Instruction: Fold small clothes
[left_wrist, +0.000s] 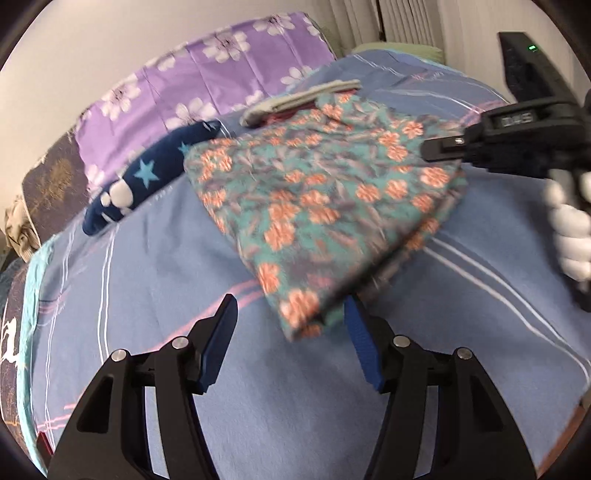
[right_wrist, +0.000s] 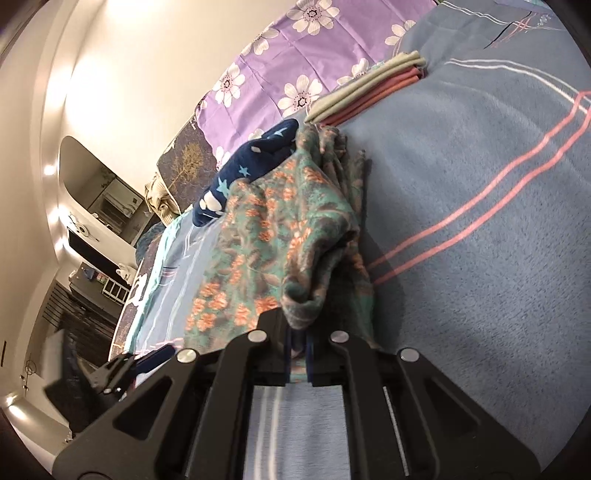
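A teal cloth with orange flowers (left_wrist: 325, 192) lies folded on the blue striped blanket (left_wrist: 166, 258). My left gripper (left_wrist: 290, 301) is open at the cloth's near corner. That corner hangs just past the blue pads without being pinched. My right gripper (left_wrist: 443, 146), held by a white-gloved hand (left_wrist: 569, 229), grips the cloth's far right edge. In the right wrist view the right gripper (right_wrist: 297, 332) is shut on a bunched edge of the floral cloth (right_wrist: 258, 240). The left gripper (right_wrist: 122, 369) shows blurred at the lower left.
A navy garment with light stars (left_wrist: 147, 173) lies left of the floral cloth. A stack of folded grey and red clothes (left_wrist: 295, 99) sits behind it. A purple flowered cover (left_wrist: 221, 74) lines the wall side. The blanket (right_wrist: 480, 184) stretches bare to the right.
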